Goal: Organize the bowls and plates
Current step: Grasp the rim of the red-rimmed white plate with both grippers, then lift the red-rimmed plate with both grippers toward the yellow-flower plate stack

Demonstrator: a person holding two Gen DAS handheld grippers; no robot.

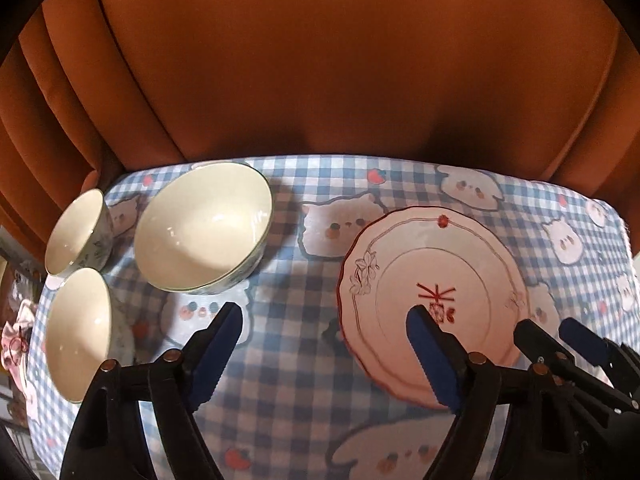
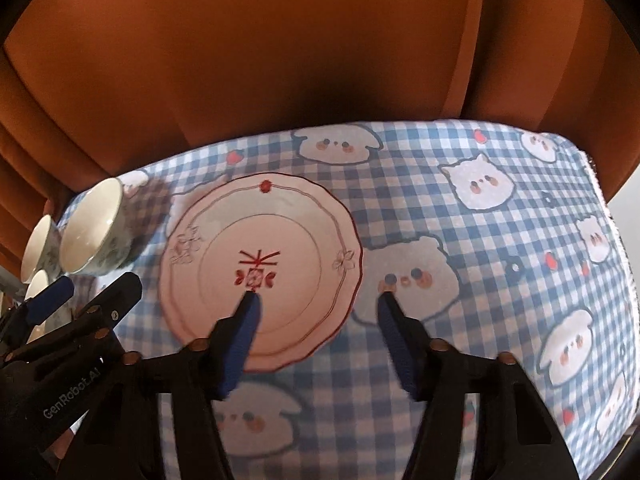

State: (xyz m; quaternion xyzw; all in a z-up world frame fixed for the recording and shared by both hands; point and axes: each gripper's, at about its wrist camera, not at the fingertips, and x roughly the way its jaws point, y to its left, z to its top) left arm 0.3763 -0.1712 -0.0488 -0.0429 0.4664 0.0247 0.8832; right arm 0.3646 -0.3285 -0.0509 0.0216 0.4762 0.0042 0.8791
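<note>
Three cream ceramic bowls [image 1: 204, 228] clustered at the left edge of the blue gingham tablecloth [image 1: 280, 360]; a pink scalloped plate [image 2: 260, 268] lay mid-surface. Left gripper [image 1: 324, 320] and right gripper [image 2: 316, 300] hovered with jaws apart, gripping nothing, each straddling the plate's rim.

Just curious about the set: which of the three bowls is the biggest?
The bowl nearest the plate, the big bowl; the two small bowls sit left of it.
</note>
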